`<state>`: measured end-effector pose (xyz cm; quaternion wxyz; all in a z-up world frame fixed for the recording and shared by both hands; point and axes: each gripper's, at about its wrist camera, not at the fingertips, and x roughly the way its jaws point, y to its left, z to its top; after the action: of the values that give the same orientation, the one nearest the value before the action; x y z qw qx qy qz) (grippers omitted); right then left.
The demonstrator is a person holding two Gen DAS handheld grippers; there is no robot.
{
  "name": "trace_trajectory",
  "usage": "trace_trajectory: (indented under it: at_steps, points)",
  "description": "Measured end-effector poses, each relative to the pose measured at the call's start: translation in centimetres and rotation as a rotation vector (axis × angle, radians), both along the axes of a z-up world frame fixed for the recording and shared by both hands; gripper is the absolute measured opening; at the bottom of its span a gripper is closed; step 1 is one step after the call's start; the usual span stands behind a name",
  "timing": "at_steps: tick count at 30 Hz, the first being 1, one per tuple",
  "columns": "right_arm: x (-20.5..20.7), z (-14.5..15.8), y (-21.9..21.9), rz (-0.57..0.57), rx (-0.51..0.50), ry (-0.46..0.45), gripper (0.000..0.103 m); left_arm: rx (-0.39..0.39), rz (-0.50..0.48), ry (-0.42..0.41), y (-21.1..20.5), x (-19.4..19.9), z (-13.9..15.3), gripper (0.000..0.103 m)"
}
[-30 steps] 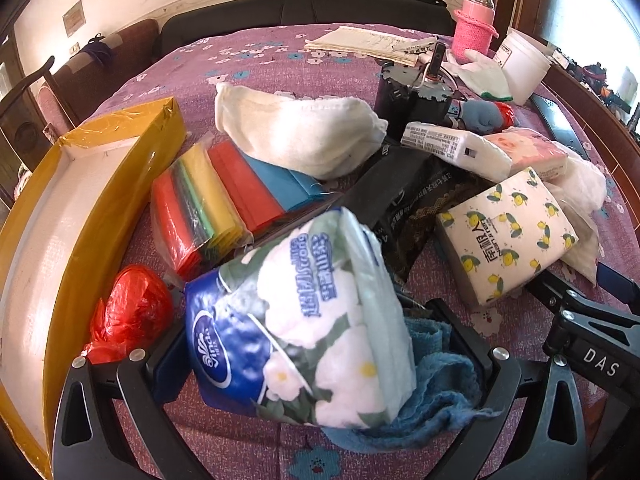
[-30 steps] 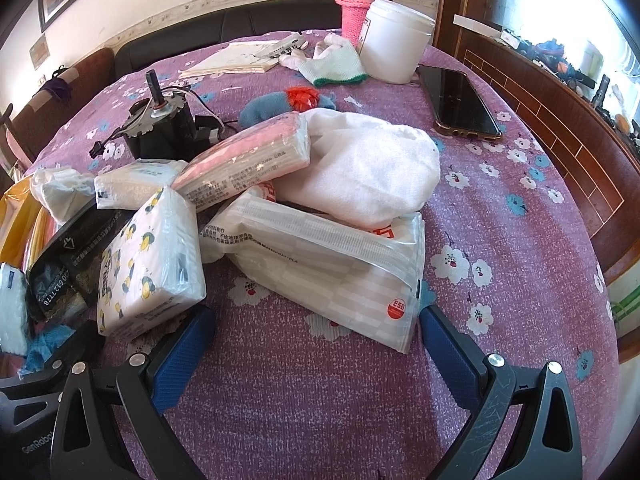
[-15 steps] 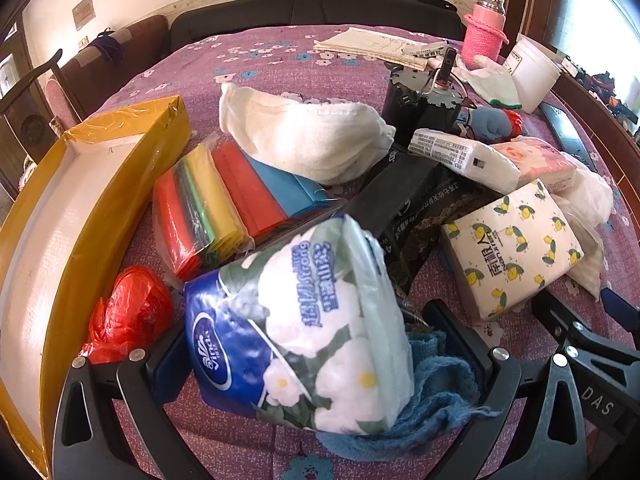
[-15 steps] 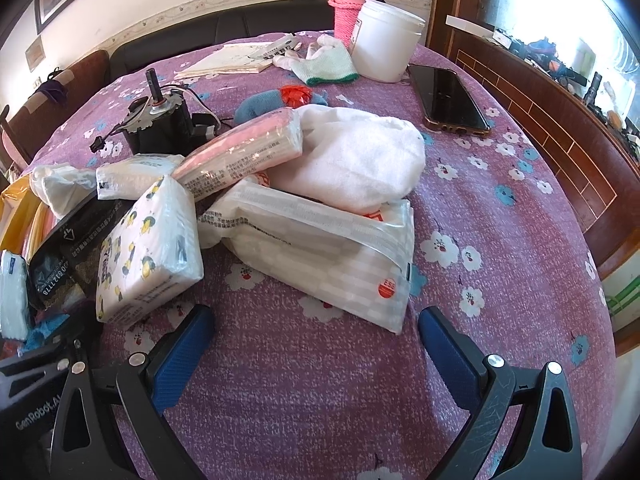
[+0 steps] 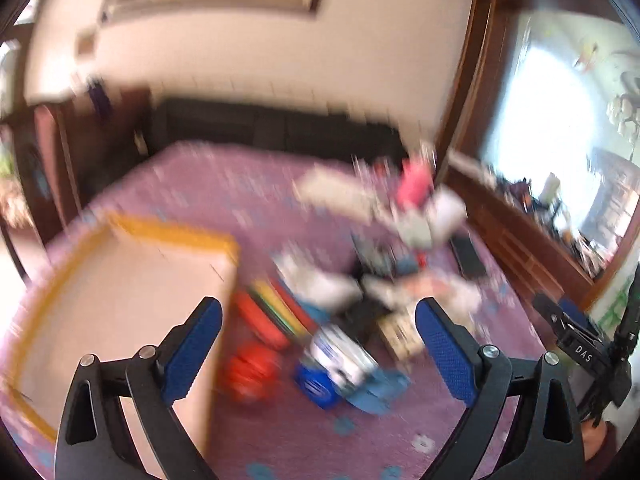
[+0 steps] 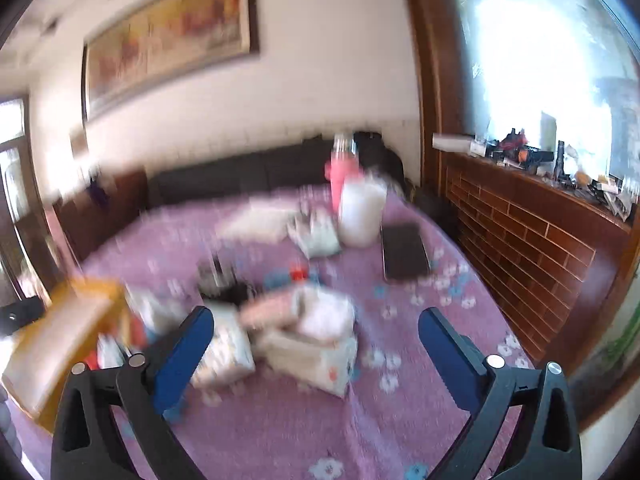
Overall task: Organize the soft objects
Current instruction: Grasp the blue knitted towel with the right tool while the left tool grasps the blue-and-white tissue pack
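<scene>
The yellow-rimmed shallow cardboard tray (image 5: 120, 280) appears bare inside. Right of the tray, blurred soft packets (image 5: 340, 364) lie on the purple floral tablecloth (image 5: 224, 184). The left gripper (image 5: 318, 354) is closing with nothing between its jaws; the right gripper (image 6: 316, 354) is spread and holds nothing.

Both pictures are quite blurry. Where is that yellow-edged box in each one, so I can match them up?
Left wrist view: the yellow-edged box fills the left middle of the picture, behind the left gripper's left finger.
Right wrist view: only a corner of the box shows, at the left edge, about halfway down.
Shared landmark: the pink bottle at the far end of the purple floral cloth.
</scene>
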<state>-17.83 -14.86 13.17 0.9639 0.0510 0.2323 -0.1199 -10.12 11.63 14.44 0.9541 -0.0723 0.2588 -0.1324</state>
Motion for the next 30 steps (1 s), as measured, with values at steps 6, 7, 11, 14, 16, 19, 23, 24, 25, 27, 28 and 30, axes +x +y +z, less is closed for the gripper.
trace_trajectory:
  at_steps: [6,7,11,14,16,19,23,24,25,27,28,30]
  points:
    - [3.9,-4.6,3.8,0.271,0.150,0.264,0.097,0.125,0.095,-0.128,2.8,-2.3,1.4,0.103]
    - [4.6,-5.7,5.8,0.350,0.157,0.313,0.094,0.141,0.094,-0.103,2.5,-2.0,0.8,0.103]
    - [6.6,-8.9,11.4,0.487,0.097,0.426,0.081,0.139,0.049,-0.025,1.7,-1.1,-1.4,0.103]
    - [7.8,-10.0,13.0,0.499,0.052,0.431,0.075,0.112,-0.029,0.012,1.0,-0.6,-2.7,0.085]
    - [8.7,-10.5,13.6,0.508,0.056,0.441,0.072,0.125,-0.082,0.041,0.3,-0.1,-3.7,0.072]
    - [9.2,-10.8,13.9,0.505,0.067,0.469,0.048,0.136,-0.125,0.091,-1.0,0.8,-5.0,0.069]
    - [8.1,-10.0,12.3,0.509,0.103,0.451,0.045,0.183,-0.195,0.159,-3.3,2.0,-6.9,0.074]
    - [7.6,-9.8,11.8,0.505,0.098,0.448,0.045,0.203,-0.205,0.162,-4.0,2.2,-7.4,0.076]
    - [7.2,-9.6,11.3,0.497,0.093,0.447,0.045,0.223,-0.222,0.163,-4.7,2.4,-7.8,0.078]
    - [6.6,-9.5,9.7,0.465,0.096,0.454,0.045,0.249,-0.259,0.161,-5.9,2.8,-8.3,0.082]
    - [6.4,-9.5,8.9,0.450,0.102,0.460,0.045,0.263,-0.272,0.161,-6.5,3.1,-8.7,0.085]
    - [6.1,-9.8,7.2,0.435,0.144,0.465,0.045,0.290,-0.297,0.163,-7.8,3.9,-9.3,0.087]
